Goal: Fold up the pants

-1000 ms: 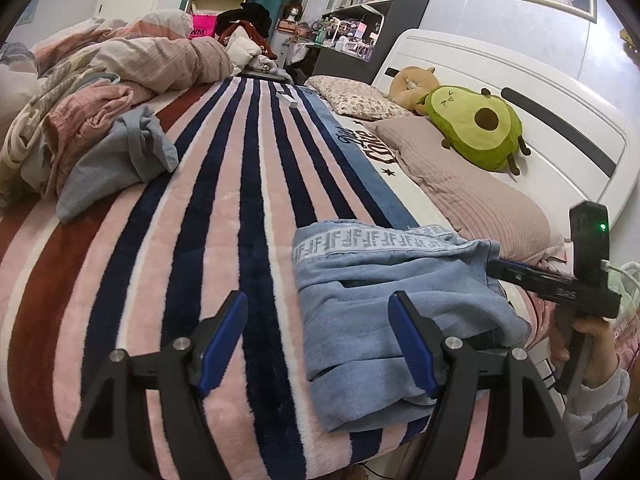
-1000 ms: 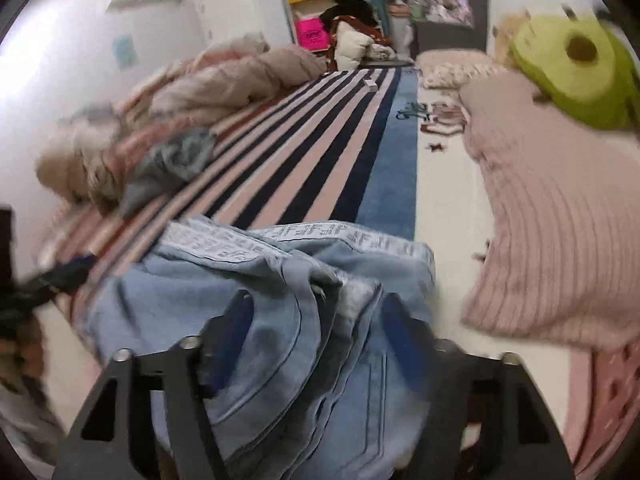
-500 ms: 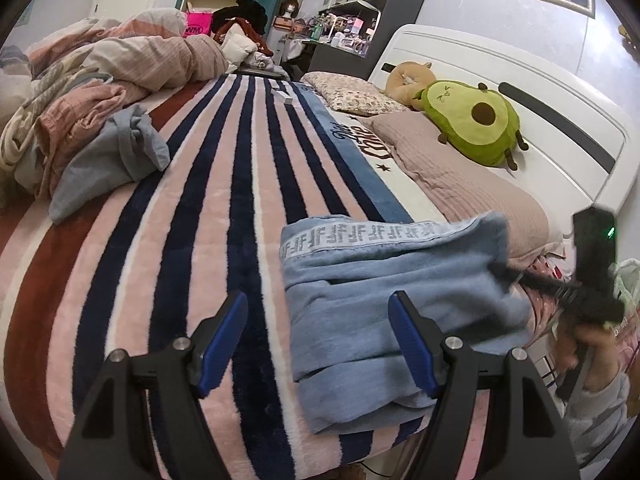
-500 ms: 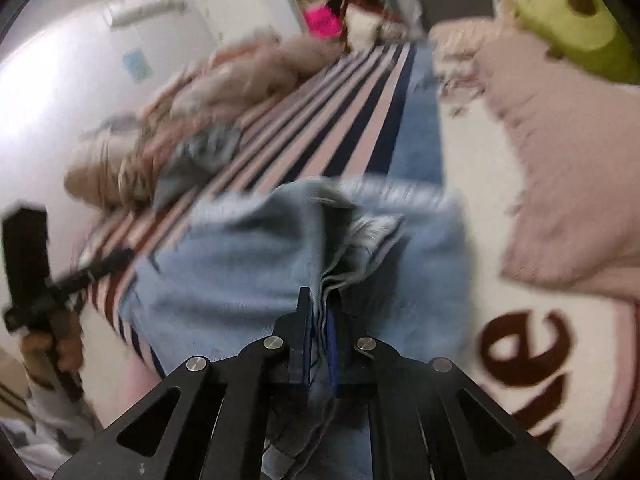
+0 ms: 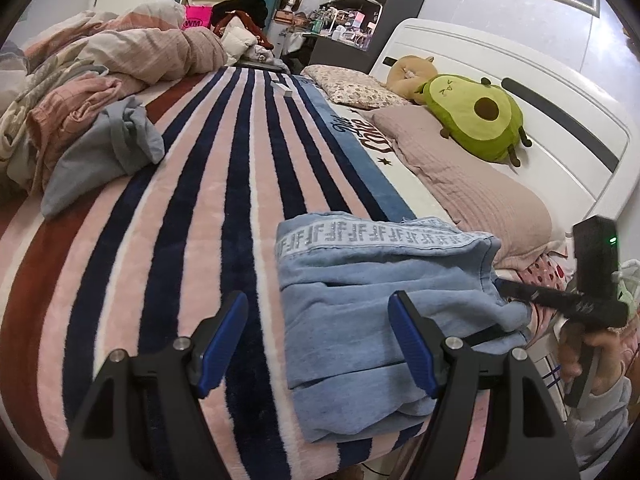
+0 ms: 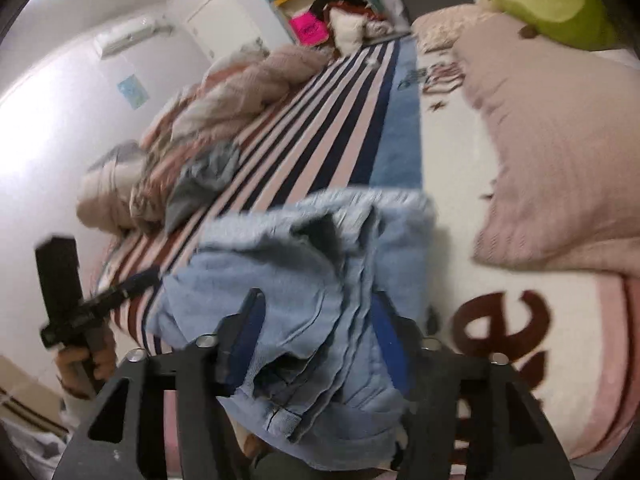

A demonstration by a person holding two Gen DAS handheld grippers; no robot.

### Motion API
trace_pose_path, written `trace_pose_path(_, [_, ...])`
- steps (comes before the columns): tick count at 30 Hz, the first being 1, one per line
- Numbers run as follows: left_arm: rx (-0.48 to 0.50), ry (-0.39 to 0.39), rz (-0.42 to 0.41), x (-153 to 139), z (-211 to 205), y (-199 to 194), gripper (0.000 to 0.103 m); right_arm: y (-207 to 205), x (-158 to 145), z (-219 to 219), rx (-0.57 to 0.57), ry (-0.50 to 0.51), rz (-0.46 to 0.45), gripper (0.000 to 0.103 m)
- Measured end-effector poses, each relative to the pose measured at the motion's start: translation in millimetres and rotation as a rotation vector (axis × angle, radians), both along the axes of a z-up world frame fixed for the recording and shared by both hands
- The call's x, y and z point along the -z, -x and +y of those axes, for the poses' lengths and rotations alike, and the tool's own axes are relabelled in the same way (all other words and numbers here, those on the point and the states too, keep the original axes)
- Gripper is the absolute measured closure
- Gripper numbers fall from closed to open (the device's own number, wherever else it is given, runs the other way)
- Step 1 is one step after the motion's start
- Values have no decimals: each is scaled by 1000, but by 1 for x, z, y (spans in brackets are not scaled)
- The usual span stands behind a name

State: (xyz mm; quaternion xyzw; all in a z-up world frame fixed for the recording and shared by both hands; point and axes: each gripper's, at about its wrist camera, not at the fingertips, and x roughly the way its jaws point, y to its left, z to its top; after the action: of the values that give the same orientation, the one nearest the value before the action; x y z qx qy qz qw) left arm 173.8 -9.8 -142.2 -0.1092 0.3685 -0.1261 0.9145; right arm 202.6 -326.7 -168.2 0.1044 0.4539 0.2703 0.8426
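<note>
A: Pants [image 5: 384, 312]: light-blue denim, folded in a thick stack on the bed [image 5: 192, 208], at the near edge, just beside the pink pillow [image 5: 472, 188]. Patterned band along the far side of the stack.

B: Left gripper [image 5: 320, 344]: fingers spread wide, nothing between. Hovering over the near edge of the pants, one finger over stripes, one over denim.

A: Right gripper [image 6: 316, 344]: fingers spread, straddling the layered edge of the pants. Contact with cloth: cannot tell, view blurred.

B: Handling, judged: soft, limp, fairly heavy for cloth. No stiffness to hold a shape if lifted by one point; layers likely to slide apart and sag.

A: Not fragile. Not slippery against the fleece; some drag expected.

B: Hold, judged: all layers pinched together at a seamed edge or corner nearest the pillow, thickest denim. Second hold at the corner away from the pillow, to keep the stack level.

A: Risk: only top layer caught, fold undone.
</note>
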Motion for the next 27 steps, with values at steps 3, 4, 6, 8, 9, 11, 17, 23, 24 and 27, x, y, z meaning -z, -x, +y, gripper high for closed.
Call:
trace_pose_path(3, [-3,3,-1,-1,1,0,34,1,12,19,-22,79,-3,49])
trace_pose_path(4, [-3,3,0,0,2,0,34,2,12,24,-38,78,-4,49])
trace_pose_path(6, [-5,3,3,1,3,0,34,4,13,34,-73,79,-1,54])
trace_pose_path(8, [-6,2,6,2,3,-1,34,7,14,41,-98,106,-19,97])
trace_pose_path(9, [-5,3,6,2,3,0,34,9,14,44,-94,128,-42,96])
trace_pose_path(11, [-2,0,3,1,3,0,34,14,4,41,-65,152,-106,100])
trace_pose_path(17, [17,1,-1,0,0,-1,34,19,-36,5,34,168,-189,100])
trace_pose_path(23, [29,41,50,16,-4,-11,33,21,10,-1,14,217,-40,85])
trace_pose_path(24, [36,42,58,19,-5,-13,33,23,11,0,11,234,-51,85])
trace_pose_path(27, [49,3,91,29,-10,-18,27,22,1,-3,44,296,-90,67])
